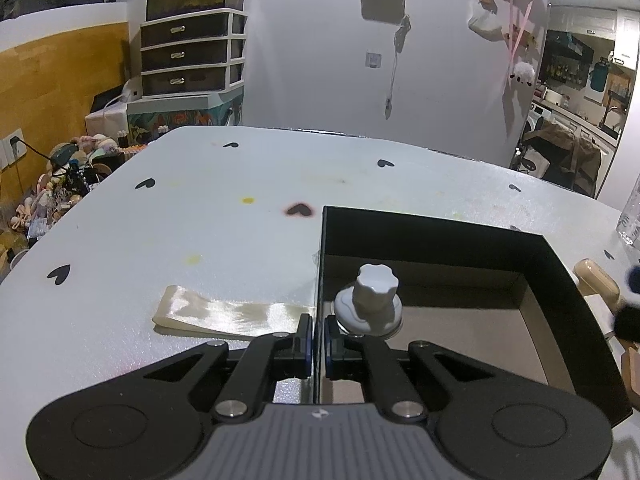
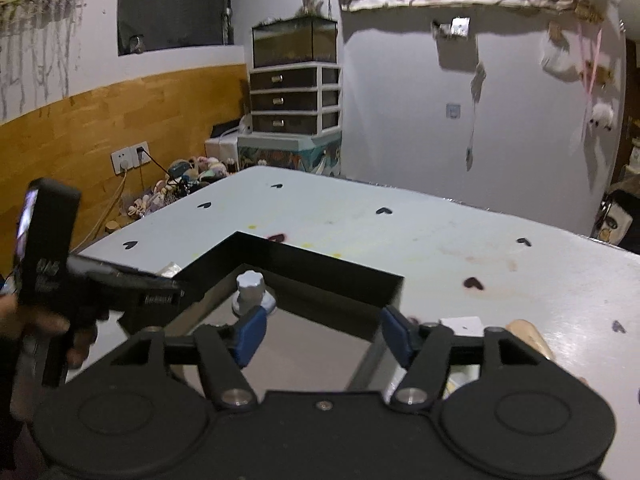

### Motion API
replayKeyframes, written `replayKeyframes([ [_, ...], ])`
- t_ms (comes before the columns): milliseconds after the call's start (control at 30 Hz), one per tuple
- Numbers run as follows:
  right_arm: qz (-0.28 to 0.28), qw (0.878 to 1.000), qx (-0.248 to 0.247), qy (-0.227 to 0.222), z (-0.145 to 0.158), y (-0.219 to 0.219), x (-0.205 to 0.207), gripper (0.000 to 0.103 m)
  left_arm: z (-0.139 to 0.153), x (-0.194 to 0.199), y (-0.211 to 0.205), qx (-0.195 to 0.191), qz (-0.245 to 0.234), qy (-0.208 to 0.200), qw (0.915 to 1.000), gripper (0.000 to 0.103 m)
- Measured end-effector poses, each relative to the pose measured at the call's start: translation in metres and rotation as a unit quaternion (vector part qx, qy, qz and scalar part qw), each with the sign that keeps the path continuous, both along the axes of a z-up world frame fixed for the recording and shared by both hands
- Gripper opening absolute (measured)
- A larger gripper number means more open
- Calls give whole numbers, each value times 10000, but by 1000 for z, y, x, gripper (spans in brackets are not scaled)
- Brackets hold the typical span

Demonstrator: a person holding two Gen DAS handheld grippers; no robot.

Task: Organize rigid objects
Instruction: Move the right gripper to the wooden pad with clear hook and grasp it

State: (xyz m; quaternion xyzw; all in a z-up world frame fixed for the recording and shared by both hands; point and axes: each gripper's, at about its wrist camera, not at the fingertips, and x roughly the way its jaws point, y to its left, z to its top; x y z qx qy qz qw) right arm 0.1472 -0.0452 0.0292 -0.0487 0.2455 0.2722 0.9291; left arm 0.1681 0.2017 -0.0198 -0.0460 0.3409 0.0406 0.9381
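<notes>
Left wrist view: the left gripper [image 1: 318, 334] is pinched nearly closed on the black box's [image 1: 440, 232] left wall. A white knob [image 1: 370, 300] sits inside, just beside the right finger.

Right wrist view: the right gripper [image 2: 323, 334] hangs wide open and empty above the box [image 2: 304, 264], the knob [image 2: 252, 292] beyond its left finger.

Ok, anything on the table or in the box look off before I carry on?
Nothing is spilled or broken. The tablecloth carries old stains: yellow spots and a reddish halo around one heart print. The white knob stands upright inside the black box, whose left wall the left gripper pinches.
</notes>
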Motion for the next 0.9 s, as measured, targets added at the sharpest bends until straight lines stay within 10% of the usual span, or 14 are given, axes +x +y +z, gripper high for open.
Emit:
replayKeyframes([
  [300,-397,9983,106,-403,-14,-44,-42,94,-3,-5,-3,45,43,-167,9998,5],
  [900,-1144,9924,-119,-426,-73,-128,-50,99,-5,-9,-2,-9,90,-327,9994,5],
])
